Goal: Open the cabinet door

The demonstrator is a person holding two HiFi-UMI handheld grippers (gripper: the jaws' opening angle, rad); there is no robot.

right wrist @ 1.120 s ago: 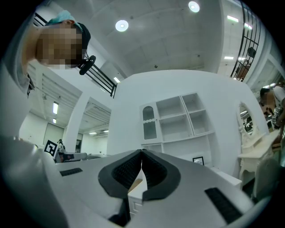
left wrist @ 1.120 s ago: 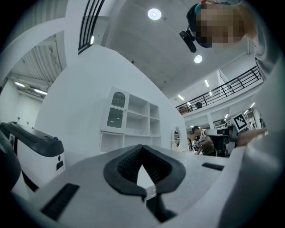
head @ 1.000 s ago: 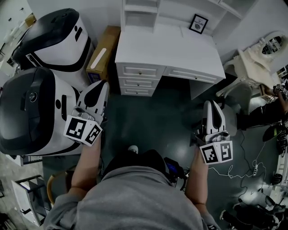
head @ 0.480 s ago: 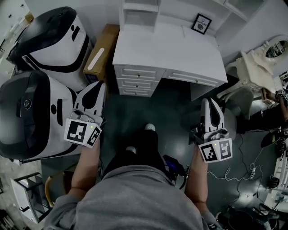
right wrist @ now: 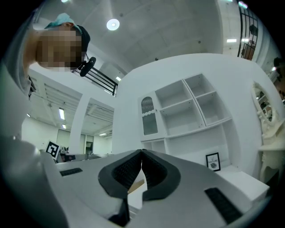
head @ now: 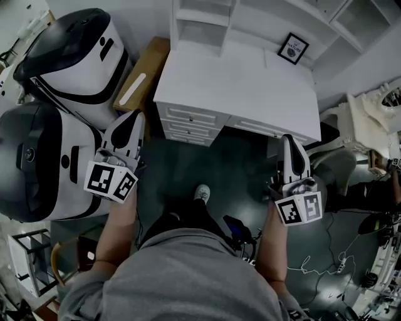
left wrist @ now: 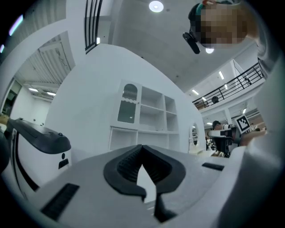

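Far left, two bulky rounded machines (head: pixel 44 163) with glossy white shells and black tops run off the frame's edge, so their full shape is lost. A flat cardboard box (head: pixel 139 74) is wedged between them and the desk (head: pixel 232 88), partly hidden. The left gripper (head: pixel 133 116) has its ribbed dark pads pressed together at the tips, with nothing between them.

The desk is matte white with panelled drawers. From above, the hutch (head: pixel 207 19) on it is cut off. The cabinet door (left wrist: pixel 127 103) shows only in the gripper views (small, and its handle can't be made out). It is arch-topped and glazed, sits in the hutch's left column and looks flush with its frame, well apart from both grippers. A black framed picture (head: pixel 293 48) leans at the desk's back.

The right gripper (head: pixel 290 139) also has its jaws together and empty. A carved white piece (head: pixel 369 116) is cropped at the far right.
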